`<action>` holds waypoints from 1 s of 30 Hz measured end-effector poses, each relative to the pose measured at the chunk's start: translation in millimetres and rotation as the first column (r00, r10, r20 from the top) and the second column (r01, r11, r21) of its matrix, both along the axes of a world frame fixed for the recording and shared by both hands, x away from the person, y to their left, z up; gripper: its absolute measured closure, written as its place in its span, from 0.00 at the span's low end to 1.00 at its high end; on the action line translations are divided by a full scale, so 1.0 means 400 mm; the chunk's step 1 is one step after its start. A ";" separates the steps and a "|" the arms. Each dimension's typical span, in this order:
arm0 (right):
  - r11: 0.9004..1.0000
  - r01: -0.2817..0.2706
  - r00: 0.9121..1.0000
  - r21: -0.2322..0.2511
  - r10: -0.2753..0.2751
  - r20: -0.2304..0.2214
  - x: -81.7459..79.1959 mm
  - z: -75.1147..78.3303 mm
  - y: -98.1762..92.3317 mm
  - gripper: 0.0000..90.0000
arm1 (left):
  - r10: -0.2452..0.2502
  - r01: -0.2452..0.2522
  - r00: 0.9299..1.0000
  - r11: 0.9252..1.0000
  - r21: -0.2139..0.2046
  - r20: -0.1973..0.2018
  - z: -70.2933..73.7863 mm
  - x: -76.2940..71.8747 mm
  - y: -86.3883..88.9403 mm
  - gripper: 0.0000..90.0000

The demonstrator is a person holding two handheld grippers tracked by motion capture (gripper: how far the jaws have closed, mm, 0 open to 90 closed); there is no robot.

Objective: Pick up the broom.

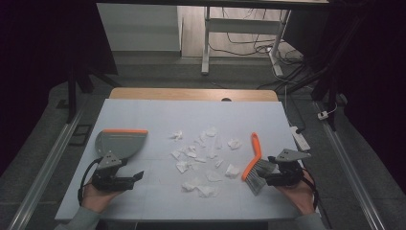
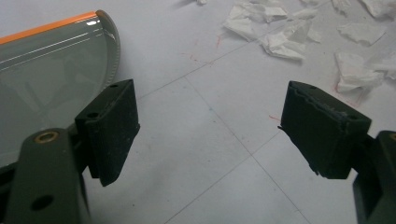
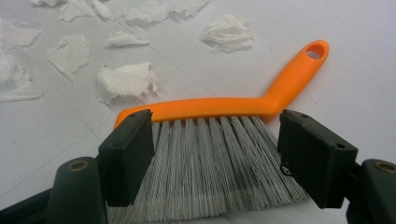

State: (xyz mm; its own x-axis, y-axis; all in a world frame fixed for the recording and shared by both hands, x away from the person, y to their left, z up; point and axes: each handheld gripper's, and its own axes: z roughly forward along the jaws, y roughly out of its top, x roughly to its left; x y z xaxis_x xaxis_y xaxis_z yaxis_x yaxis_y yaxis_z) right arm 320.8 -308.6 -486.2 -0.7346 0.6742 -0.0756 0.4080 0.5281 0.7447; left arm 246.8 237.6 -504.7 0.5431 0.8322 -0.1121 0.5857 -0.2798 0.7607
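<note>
A grey dustpan (image 1: 117,143) with an orange lip lies on the white table at the left; its curved rim (image 2: 108,46) reaches into the left gripper view. My left gripper (image 1: 140,176) hovers just in front of it, open over bare table (image 2: 205,130). An orange hand brush (image 1: 252,160) with grey bristles (image 3: 210,158) lies at the right. My right gripper (image 1: 265,180) stands open with its jaws either side of the bristles (image 1: 258,176), not closed on them. Several torn white paper scraps (image 1: 203,160) are scattered between dustpan and brush.
The white board (image 1: 158,112) covers a wooden table whose far edge (image 1: 191,94) shows beyond it. A white power strip (image 1: 300,138) lies off the right edge. Desk legs and cables (image 1: 249,48) stand on the floor behind.
</note>
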 end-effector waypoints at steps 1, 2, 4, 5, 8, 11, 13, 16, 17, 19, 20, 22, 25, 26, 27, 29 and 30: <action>1.000 -0.001 1.000 0.000 0.001 0.001 0.000 0.000 0.000 0.30 | 0.000 0.000 1.000 1.000 0.000 0.000 0.000 0.000 0.000 0.22; 1.000 -0.002 1.000 0.000 0.002 0.002 -0.001 0.001 0.000 0.30 | -0.001 0.001 1.000 1.000 0.000 0.000 0.000 0.000 0.000 0.22; 1.000 -0.001 1.000 0.002 0.001 0.002 -0.002 0.002 0.000 0.30 | -0.001 0.001 1.000 1.000 0.001 0.001 0.000 0.001 0.000 0.22; 1.000 -0.001 1.000 0.001 0.001 0.002 -0.002 0.002 0.000 0.30 | -0.001 0.001 1.000 1.000 0.001 0.001 0.000 0.001 0.000 0.22; 1.000 -0.004 1.000 0.001 0.004 0.003 -0.002 0.003 0.000 0.30 | 0.002 -0.002 1.000 1.000 0.001 0.003 0.000 0.002 0.000 0.22; 1.000 -0.004 1.000 0.001 0.004 0.003 -0.002 0.004 0.002 0.31 | 0.004 -0.004 1.000 1.000 -0.001 0.003 0.000 0.002 0.002 0.22; 1.000 -0.007 1.000 0.001 0.007 0.002 -0.002 0.005 0.003 0.31 | 0.005 -0.005 1.000 1.000 0.000 0.004 0.000 0.002 0.002 0.23; 1.000 -0.008 1.000 -0.004 0.008 0.004 -0.003 0.007 0.004 0.31 | 0.005 -0.005 1.000 1.000 0.004 0.004 -0.001 0.004 0.001 0.23; 1.000 -0.008 1.000 -0.004 0.008 0.004 -0.003 0.007 0.004 0.31 | 0.005 -0.005 1.000 1.000 0.006 0.003 -0.002 0.004 0.001 0.23; 1.000 -0.007 1.000 -0.012 0.007 -0.009 -0.002 0.009 0.007 0.32 | 0.005 -0.005 1.000 1.000 0.009 0.005 -0.002 0.004 0.000 0.23; 1.000 -0.001 1.000 -0.011 0.001 -0.014 -0.002 0.012 0.010 0.32 | 0.005 -0.005 1.000 1.000 0.009 0.006 -0.002 0.004 0.000 0.23; 1.000 0.002 1.000 -0.011 -0.002 -0.015 -0.003 0.013 0.012 0.32 | 0.005 -0.005 1.000 1.000 0.010 0.007 -0.002 0.004 0.001 0.23; 1.000 0.016 1.000 -0.014 -0.016 -0.008 -0.004 0.024 0.019 0.33 | 0.004 -0.005 1.000 1.000 0.009 0.008 -0.002 0.004 0.001 0.23; 1.000 0.017 1.000 -0.013 -0.017 -0.009 -0.004 0.026 0.020 0.33 | 0.004 -0.004 1.000 1.000 0.009 0.008 -0.002 0.004 0.001 0.23; 1.000 0.016 1.000 -0.017 -0.016 -0.009 -0.003 0.028 0.020 0.33 | 0.004 -0.004 1.000 1.000 0.010 0.008 -0.002 0.004 0.001 0.23; 1.000 0.018 1.000 -0.013 -0.018 -0.013 -0.002 0.031 0.022 0.33 | 0.005 -0.005 1.000 1.000 0.013 0.008 -0.002 0.004 0.000 0.23; 1.000 0.027 0.999 -0.010 -0.027 -0.020 0.000 0.037 0.024 0.33 | 0.005 -0.005 1.000 1.000 0.014 0.008 -0.002 0.004 0.000 0.23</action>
